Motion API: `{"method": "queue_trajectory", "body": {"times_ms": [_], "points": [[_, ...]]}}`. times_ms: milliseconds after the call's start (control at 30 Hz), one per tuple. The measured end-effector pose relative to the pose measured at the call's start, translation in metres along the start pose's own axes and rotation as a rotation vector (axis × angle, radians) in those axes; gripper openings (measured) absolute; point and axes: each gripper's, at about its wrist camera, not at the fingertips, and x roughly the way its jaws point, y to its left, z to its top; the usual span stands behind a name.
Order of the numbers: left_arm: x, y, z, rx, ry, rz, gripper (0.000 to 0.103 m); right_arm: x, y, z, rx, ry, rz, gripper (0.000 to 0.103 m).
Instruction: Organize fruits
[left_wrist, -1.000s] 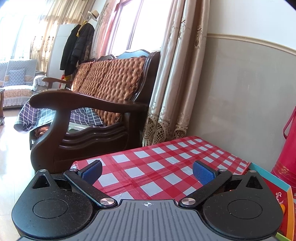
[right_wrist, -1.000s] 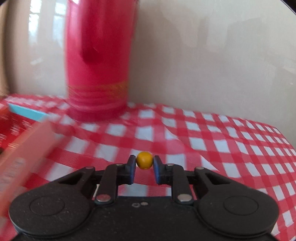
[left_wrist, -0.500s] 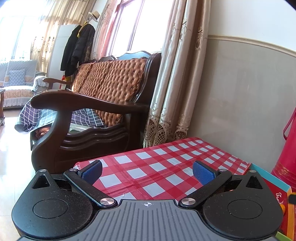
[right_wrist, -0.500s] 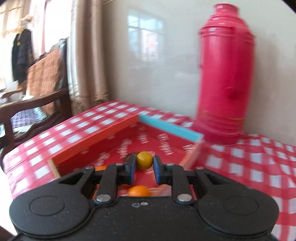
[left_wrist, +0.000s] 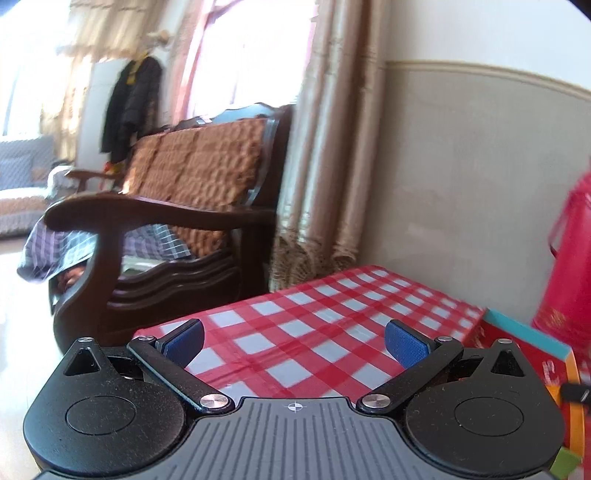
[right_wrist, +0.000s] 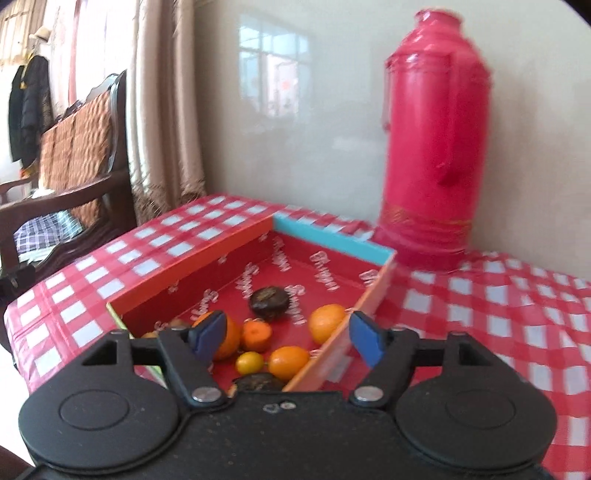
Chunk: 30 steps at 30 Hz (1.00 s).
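Right gripper (right_wrist: 286, 341) spread wide over red box (right_wrist: 192, 258); small yellow fruit (right_wrist: 249, 362) inside, oranges partly hidden behind fingers. Left gripper (left_wrist: 293, 341) wide, box cut off at 3 o'clock.

A box (right_wrist: 192, 264) sits on the table (right_wrist: 498, 306), near the wall, with a flask (right_wrist: 432, 155) standing just beyond its far right corner. Inside the box, a dark fruit (right_wrist: 269, 302) lies about mid-floor; nearer the camera lie an orange (right_wrist: 325, 322) by the right wall, a small fruit (right_wrist: 256, 335) left of it, and a kumquat (right_wrist: 249, 362) beside another orange (right_wrist: 288, 362). The right gripper (right_wrist: 288, 338) hangs over the box's near end. Left of the table stands a chair (left_wrist: 166, 236), with a curtain (left_wrist: 325, 155) behind it.
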Motion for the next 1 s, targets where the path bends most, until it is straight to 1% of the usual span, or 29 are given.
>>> {"method": "queue_trajectory", "body": {"times_ms": [67,100,133,200,333,400,500,600,700,833,1000], "points": [[0.000,-0.011,0.001,0.057,0.028,-0.049,0.103,-0.011,-0.004,0.001,0.017,-0.006,-0.022,0.074],[-0.002,-0.016,0.002,0.082,0.037,-0.074,0.103,-0.017,-0.006,0.001,0.032,-0.008,-0.034,0.079],[-0.007,-0.020,0.004,0.098,0.040,-0.091,0.103,-0.025,-0.009,0.001,0.046,-0.011,-0.042,0.080],[-0.021,-0.027,0.012,0.116,0.045,-0.124,0.103,-0.042,-0.013,0.002,0.066,-0.017,-0.065,0.083],[-0.059,-0.033,0.037,0.126,0.050,-0.195,0.103,-0.083,-0.016,0.003,0.102,-0.039,-0.113,0.096],[-0.078,-0.035,0.047,0.148,0.061,-0.230,0.103,-0.106,-0.016,0.003,0.126,-0.059,-0.122,0.097],[-0.110,-0.036,0.055,0.205,0.063,-0.257,0.103,-0.141,-0.012,0.001,0.138,-0.073,-0.152,0.097],[-0.139,-0.037,0.060,0.265,0.065,-0.268,0.103,-0.168,-0.005,-0.004,0.137,-0.086,-0.201,0.097],[-0.162,-0.035,0.066,0.288,0.057,-0.271,0.103,-0.190,0.001,-0.010,0.144,-0.103,-0.235,0.097],[-0.176,-0.034,0.074,0.293,0.059,-0.284,0.103,-0.197,0.002,-0.011,0.153,-0.093,-0.214,0.097],[-0.178,-0.032,0.080,0.265,0.063,-0.299,0.103,-0.197,0.003,-0.009,0.159,-0.097,-0.212,0.097]]}}
